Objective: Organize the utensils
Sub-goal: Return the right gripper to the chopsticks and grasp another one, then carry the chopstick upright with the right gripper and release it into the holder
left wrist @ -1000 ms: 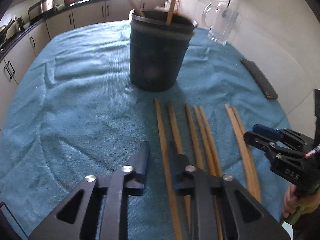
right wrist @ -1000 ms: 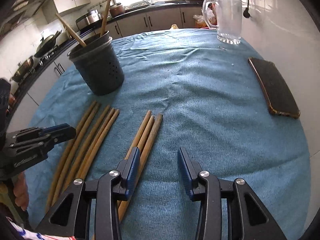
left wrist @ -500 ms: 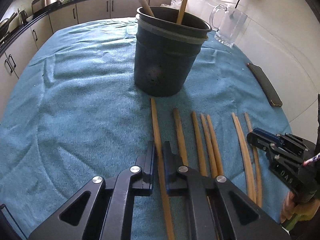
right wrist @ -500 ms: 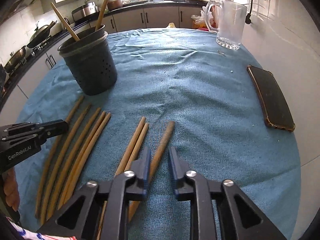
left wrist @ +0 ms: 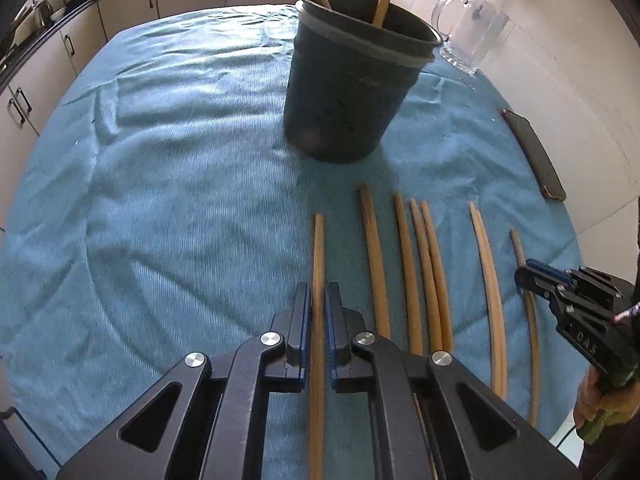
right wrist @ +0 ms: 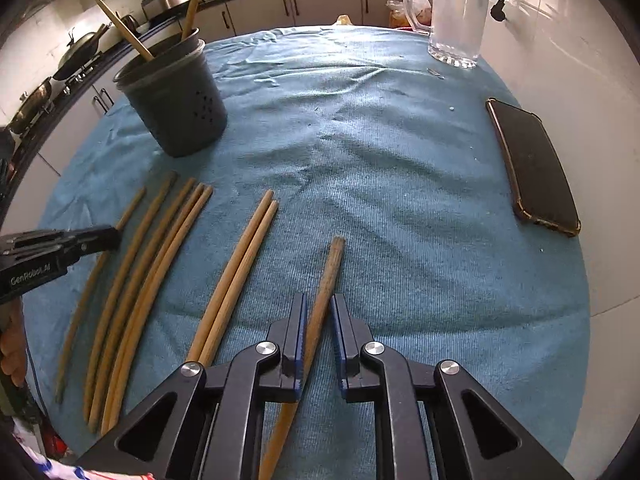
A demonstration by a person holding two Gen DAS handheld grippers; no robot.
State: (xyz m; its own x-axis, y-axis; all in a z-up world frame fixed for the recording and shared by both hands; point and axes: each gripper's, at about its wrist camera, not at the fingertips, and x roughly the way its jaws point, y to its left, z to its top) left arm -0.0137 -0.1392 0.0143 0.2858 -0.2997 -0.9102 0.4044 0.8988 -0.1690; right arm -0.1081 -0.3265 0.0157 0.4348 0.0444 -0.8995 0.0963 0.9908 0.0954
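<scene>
On left gripper (right wrist: pixel 114 236) body "GenRobot.AI", each gripper pinching 1 chopstick (left wrist: pixel 318 280).

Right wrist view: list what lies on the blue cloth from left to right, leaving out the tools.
Dark holder → group of five chopsticks → pair of chopsticks → single darker chopstick → glass mug → phone.

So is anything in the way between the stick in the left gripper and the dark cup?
Nothing visible. Only bare blue towel lies between the chopstick in the left gripper and the dark holder.
</scene>
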